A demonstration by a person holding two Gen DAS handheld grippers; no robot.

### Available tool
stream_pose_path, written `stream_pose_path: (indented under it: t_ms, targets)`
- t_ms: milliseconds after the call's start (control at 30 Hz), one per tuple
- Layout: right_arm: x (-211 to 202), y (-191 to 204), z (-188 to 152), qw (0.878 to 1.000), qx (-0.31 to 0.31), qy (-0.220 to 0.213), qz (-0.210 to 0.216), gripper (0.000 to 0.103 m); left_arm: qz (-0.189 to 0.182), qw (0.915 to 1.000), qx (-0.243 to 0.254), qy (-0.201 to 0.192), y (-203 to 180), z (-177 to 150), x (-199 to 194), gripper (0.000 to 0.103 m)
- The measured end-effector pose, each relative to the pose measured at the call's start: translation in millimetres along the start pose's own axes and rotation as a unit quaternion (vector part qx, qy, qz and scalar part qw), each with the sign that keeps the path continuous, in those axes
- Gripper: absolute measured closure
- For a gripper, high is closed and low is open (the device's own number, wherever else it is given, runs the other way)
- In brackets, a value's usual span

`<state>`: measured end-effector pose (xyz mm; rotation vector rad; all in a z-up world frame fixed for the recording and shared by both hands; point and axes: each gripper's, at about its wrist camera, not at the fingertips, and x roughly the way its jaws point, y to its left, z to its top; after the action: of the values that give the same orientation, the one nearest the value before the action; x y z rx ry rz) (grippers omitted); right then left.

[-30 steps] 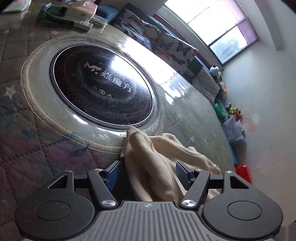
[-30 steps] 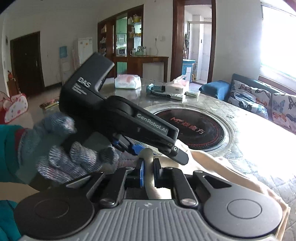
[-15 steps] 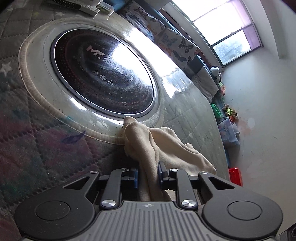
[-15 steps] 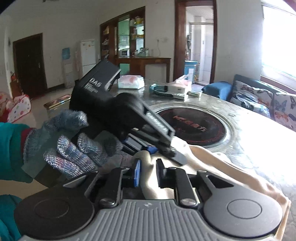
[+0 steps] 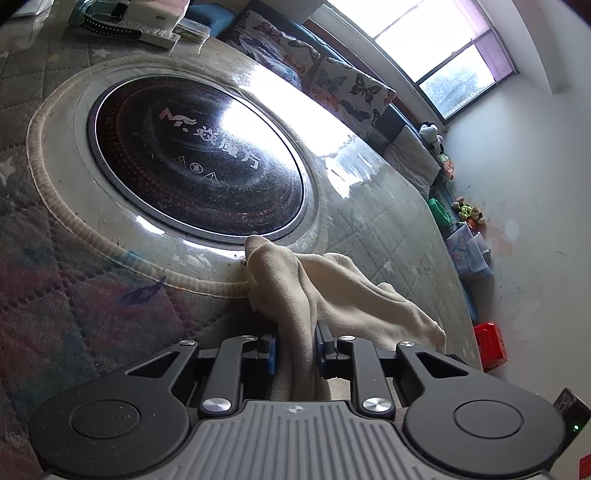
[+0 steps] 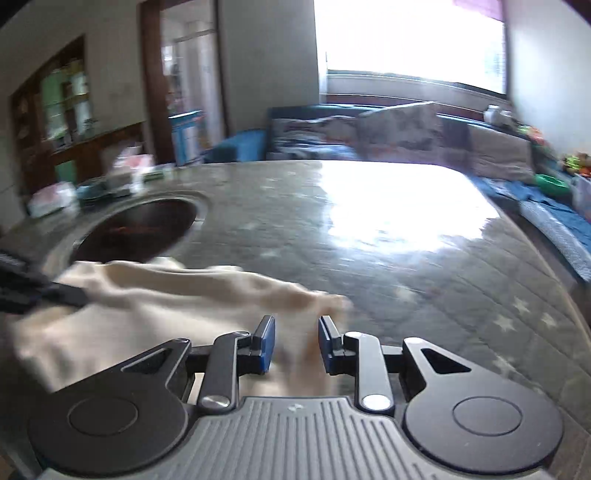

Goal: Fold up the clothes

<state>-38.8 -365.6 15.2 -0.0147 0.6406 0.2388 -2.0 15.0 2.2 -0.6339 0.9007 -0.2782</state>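
left hand-held gripper [image 5: 295, 349]: blue pads pinched onto a gathered ridge of the cream garment [image 5: 325, 291], fabric squeezed between them. bunched cloth running forward from the jaws, its tip lying just at the rim of the round black induction cooktop [image 5: 195, 162] set into the surface [image 5: 74, 295].

right hand-held gripper [image 6: 293, 345]: jaws parted a little and opening, pads not pressing; cream garment [image 6: 166, 310] beneath and between them, its edge trailing out just past the right pad. rest of the cloth spread to the left, under a dark part of the other tool at the left edge.

surface covered by a quilted star-patterned cloth under clear glossy plastic, strong window glare on it. tissue packs and a green-black object [image 5: 107, 22] at the far side of the cooktop. beyond the surface, a sofa with butterfly-print cushions [image 5: 328, 85], a bright window [image 5: 436, 48], toys and a red box [image 5: 489, 345] on the floor by the wall.

right view motion-blurred: cabinet, doorway and small items on the surface hard to make out. garment's full shape cut off in both views.
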Motion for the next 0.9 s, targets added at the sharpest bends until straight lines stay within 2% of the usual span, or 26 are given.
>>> stream_pose_path:
  t_ms: [167, 267, 433, 500, 533, 600, 733, 900]
  targets:
    - [9.3, -8.4, -8.6, 1.0, 0.01, 0.006, -0.024, 0.077, 0.006, 0.9999, 0.011, 0.0, -4.7, 1.3, 3.9, 0.081]
    - [10.8, -12.5, -6.5, 0.999, 0.03, 0.005, -0.013, 0.066, 0.01, 0.9998, 0.018, -0.001, -6.4, 1.7, 5.7, 0.081]
    - [13.5, -23.6, -5.2, 0.996, 0.082, 0.013, 0.013, 0.066, 0.016, 0.9994, 0.029, -0.001, -8.5, 2.1, 5.9, 0.081]
    - [15.0, -20.4, -6.7, 0.997, 0.075, 0.011, 0.009, 0.066, 0.019, 0.9992, 0.035, -0.003, -10.5, 2.4, 6.0, 0.081]
    - [15.7, -18.3, -7.5, 0.998, 0.069, 0.01, 0.006, 0.071, 0.02, 0.999, 0.04, -0.004, -12.3, 2.6, 6.2, 0.081]
    - [14.7, -14.9, -6.0, 0.998, 0.065, 0.007, 0.009, 0.091, 0.023, 0.9985, 0.049, -0.005, -17.0, 3.6, 5.5, 0.082]
    - [8.4, -11.5, -1.4, 0.998, 0.059, -0.007, 0.013, 0.093, 0.017, 0.9965, 0.08, -0.017, -35.0, 8.5, 0.5, 0.083]
    - [-16.0, -17.9, 12.5, 0.997, 0.059, -0.046, 0.007, 0.094, 0.0, 0.9933, 0.113, -0.025, -64.4, 16.5, 3.9, 0.084]
